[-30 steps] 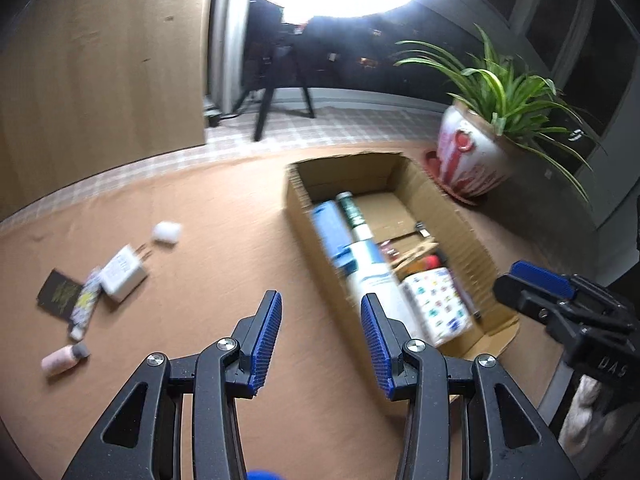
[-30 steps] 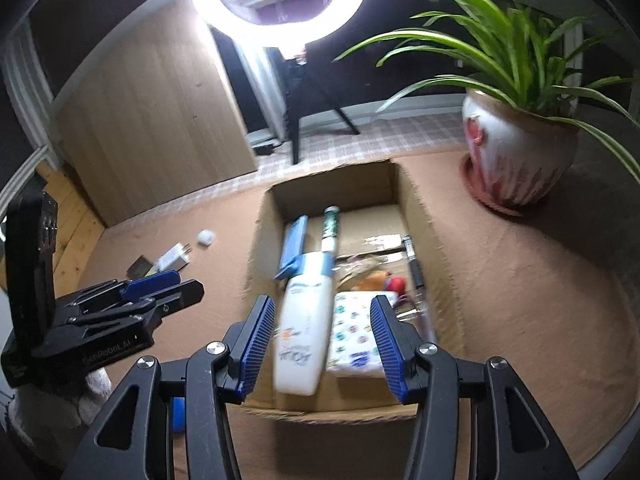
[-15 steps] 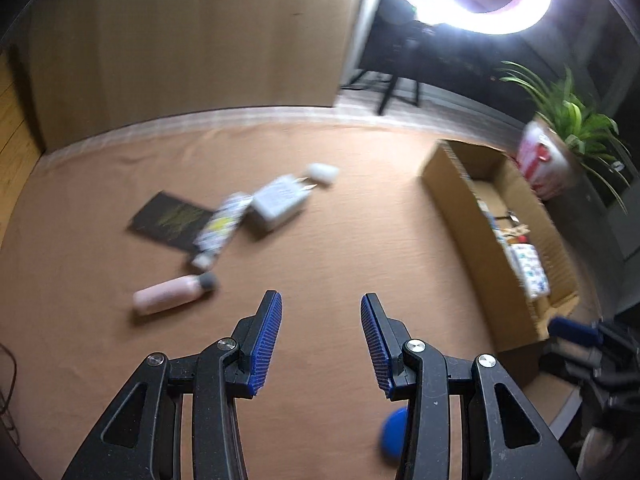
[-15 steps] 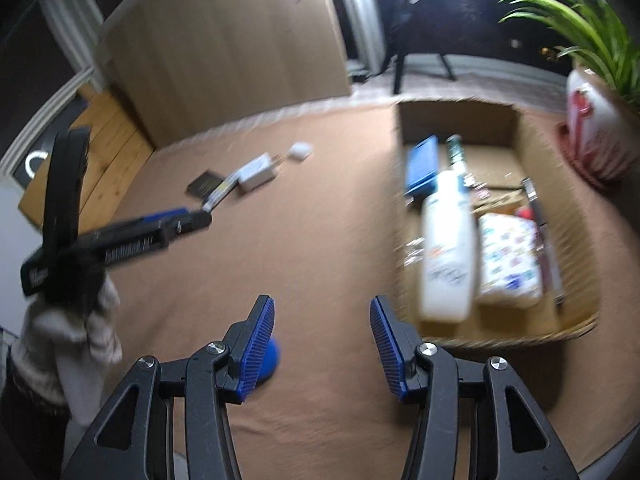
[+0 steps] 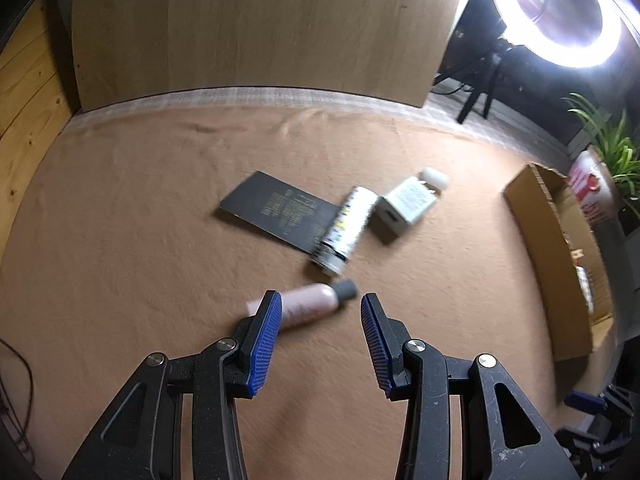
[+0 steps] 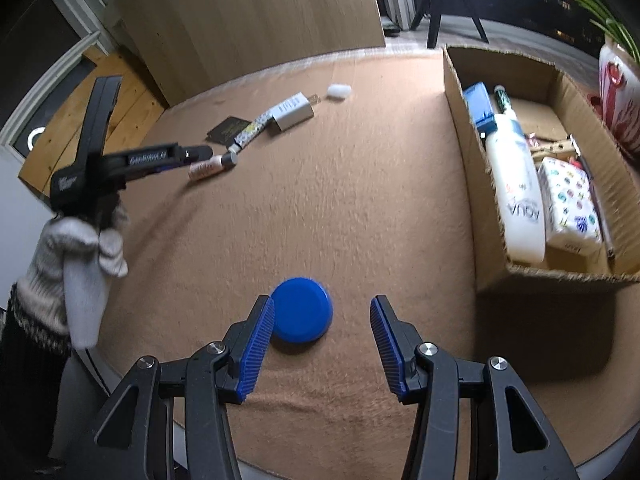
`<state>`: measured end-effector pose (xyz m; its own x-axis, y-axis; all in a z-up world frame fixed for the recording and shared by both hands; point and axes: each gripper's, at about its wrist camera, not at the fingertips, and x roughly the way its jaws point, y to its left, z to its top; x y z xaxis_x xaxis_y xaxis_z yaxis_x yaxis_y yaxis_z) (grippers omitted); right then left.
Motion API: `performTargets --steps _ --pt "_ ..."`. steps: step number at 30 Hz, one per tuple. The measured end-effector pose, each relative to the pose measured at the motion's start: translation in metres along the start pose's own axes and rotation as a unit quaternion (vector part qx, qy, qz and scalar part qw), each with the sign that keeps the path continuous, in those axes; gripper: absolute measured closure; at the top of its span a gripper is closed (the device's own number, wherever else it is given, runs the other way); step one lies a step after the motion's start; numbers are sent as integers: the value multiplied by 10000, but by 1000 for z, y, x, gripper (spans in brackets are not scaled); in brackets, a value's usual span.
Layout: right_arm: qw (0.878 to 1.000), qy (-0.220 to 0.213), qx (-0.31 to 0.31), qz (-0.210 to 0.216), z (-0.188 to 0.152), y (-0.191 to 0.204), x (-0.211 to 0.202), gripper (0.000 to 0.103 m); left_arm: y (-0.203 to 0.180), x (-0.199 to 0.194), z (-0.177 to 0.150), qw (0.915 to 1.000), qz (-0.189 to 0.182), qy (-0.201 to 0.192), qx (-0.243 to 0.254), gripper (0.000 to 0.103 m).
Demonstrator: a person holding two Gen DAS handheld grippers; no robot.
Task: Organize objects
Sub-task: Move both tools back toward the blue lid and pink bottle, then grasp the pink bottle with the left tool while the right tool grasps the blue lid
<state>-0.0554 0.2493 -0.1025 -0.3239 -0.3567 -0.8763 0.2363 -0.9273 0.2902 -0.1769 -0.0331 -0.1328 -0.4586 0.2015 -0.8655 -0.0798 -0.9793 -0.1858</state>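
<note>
The left gripper (image 5: 318, 334) is wide open and holds nothing; the pink bottle (image 5: 306, 303) with a grey cap lies on the brown cloth (image 5: 120, 264) just past its tips, its base hidden behind the left finger. Beyond it lie a patterned tube (image 5: 345, 229), overlapping a black card (image 5: 276, 208), then a white charger (image 5: 406, 205) and a small white piece (image 5: 433, 177), blurred, perhaps a cap.

The right gripper (image 6: 322, 340) is also wide open and empty, with a blue disc (image 6: 301, 315) on the cloth between its tips, close to the left one. The cardboard box (image 6: 560, 274) stands at the cloth's right edge. Inside are a white bottle (image 6: 516, 192), a dotted packet (image 6: 568, 204), a blue box (image 6: 480, 106), a green-capped tube (image 6: 502, 98) and small items too cluttered to name.
</note>
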Motion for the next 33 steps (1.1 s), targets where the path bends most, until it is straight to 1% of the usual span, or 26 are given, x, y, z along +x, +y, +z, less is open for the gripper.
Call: performTargets --steps 2,3,4,6,8,11,16,18,21,24,25,27,28,29,30,33 --pt "9999 81 59 -9 -2 -2 3 57 6 6 7 10000 -4 17 19 58" --pt "9999 109 80 -17 -3 -2 4 57 10 10 11 10000 -39 42 -19 57" --pt "9999 124 111 -17 -4 -3 4 57 15 14 15 9998 -122 104 -81 56" --pt "9998 138 176 1 -6 -5 5 57 22 19 20 9995 -170 183 -177 56" --pt "9997 145 204 14 -6 -5 6 57 26 24 23 9992 -238 277 -168 56" --pt "9996 163 210 20 -5 -6 8 57 29 30 19 9974 -492 485 -188 56" --pt "9995 248 143 106 -2 -2 15 57 21 29 2 9967 -541 604 -4 57" --pt "9994 300 70 134 -1 1 20 57 14 27 -5 9969 -486 614 112 57" --pt "9991 399 -99 119 1 8 29 57 2 28 -11 9974 -149 623 327 57" --pt "9984 468 -329 44 0 17 38 57 -9 29 -14 9971 84 615 435 57" --pt "9979 489 -424 -36 0 20 41 57 -11 29 -14 9972 113 612 415 58" --pt "9968 526 -582 -152 -1 24 46 57 -15 30 -14 9969 94 641 446 71" --pt "9963 551 -643 -151 -2 26 48 57 -16 31 -15 9968 134 636 464 74" --pt "9959 572 -683 -142 -3 27 48 57 -18 31 -16 9967 212 625 480 80" --pt "9956 583 -725 -139 -3 29 49 57 -18 31 -16 9966 234 620 480 82" --pt "9937 574 -929 -241 -5 35 51 55 -19 30 -19 9971 201 602 430 82"
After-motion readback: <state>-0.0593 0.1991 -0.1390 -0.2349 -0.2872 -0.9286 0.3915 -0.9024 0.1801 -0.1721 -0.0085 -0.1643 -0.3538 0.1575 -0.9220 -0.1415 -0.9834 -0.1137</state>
